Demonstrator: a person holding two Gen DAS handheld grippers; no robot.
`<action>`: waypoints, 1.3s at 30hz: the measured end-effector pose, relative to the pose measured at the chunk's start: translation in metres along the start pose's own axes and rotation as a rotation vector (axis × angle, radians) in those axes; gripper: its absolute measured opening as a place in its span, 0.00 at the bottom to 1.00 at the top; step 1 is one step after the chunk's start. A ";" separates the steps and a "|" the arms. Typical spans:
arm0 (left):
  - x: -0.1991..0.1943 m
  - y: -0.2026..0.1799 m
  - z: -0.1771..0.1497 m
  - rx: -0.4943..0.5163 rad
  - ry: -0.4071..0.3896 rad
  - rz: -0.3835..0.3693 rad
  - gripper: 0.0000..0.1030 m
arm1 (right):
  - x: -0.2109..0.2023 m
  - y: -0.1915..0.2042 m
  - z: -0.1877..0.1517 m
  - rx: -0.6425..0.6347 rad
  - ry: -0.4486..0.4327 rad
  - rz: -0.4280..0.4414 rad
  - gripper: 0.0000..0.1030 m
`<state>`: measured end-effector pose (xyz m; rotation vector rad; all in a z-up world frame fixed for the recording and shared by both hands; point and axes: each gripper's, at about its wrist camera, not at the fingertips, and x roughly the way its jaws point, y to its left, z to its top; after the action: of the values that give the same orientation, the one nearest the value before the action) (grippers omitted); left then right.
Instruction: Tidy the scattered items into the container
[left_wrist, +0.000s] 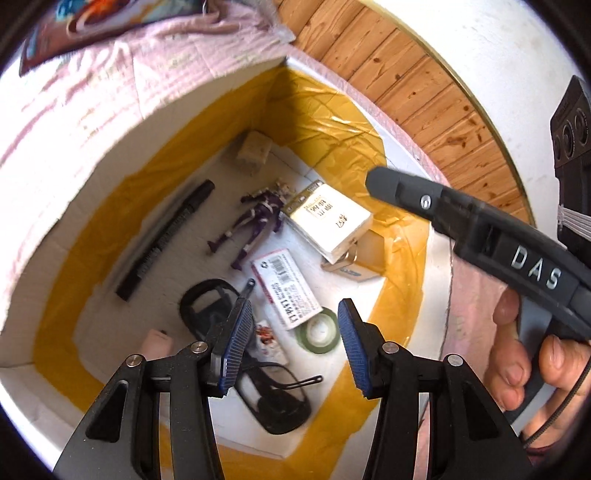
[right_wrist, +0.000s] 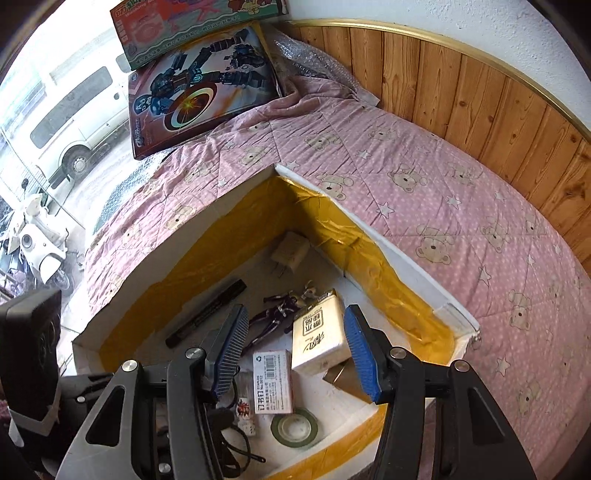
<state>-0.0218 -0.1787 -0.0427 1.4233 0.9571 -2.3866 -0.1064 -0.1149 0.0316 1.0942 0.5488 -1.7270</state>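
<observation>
White foam: container (left_wrist: 55, 206) with yellow-taped inner walls, resting on a pink quilt (left_wrist: 74, 92).

Left wrist view
Left gripper: left gripper (left_wrist: 295, 343) hangs over the near part of the container floor; jaws stand wide apart, nothing between the pads.
Contents, far to near: beige plug (left_wrist: 255, 151) in the far corner; black marker (left_wrist: 166, 240) along the left wall; purple figure (left_wrist: 255, 221) at centre; white tissue pack (left_wrist: 332, 225) to its right; labelled staple box (left_wrist: 291, 291); green tape roll (left_wrist: 319, 332); black cable (left_wrist: 280, 402) nearest.
Right side: a hand (left_wrist: 532, 365) holds the other tool's black handle above the right wall.

Right wrist view
Right gripper: right gripper (right_wrist: 295, 354) is poised over the container (right_wrist: 369, 229), jaws parted and empty; tissue pack (right_wrist: 321, 336) and staple box (right_wrist: 273, 384) lie below the gap, untouched.
Surroundings: quilt (right_wrist: 443, 206) around the box appears free of loose items; two toy boxes (right_wrist: 203, 81) lie at the far end by a window.

Procedure
Step in hand (judged): both tools are clearing the box after a deposit; most items appear already inside.
Lift: raise each tool straight above the wall tops before moving sideways.
Clearance: keep the jaws parted so no pad snags the cable or tape roll.
Spacing: hold the two tools well apart over the opening.
Check: scan the quilt for leftovers before returning.
</observation>
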 end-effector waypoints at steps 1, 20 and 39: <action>-0.003 -0.002 -0.002 0.018 -0.016 0.013 0.50 | -0.003 0.003 -0.004 -0.009 0.000 -0.003 0.54; -0.067 -0.027 -0.044 0.255 -0.193 0.176 0.51 | -0.074 0.029 -0.074 -0.041 -0.099 -0.063 0.54; -0.099 -0.011 -0.088 0.256 -0.255 0.197 0.62 | -0.078 0.064 -0.140 -0.156 -0.037 -0.164 0.55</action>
<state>0.0867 -0.1305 0.0173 1.1837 0.4427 -2.5264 0.0187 0.0042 0.0374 0.9263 0.7543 -1.8086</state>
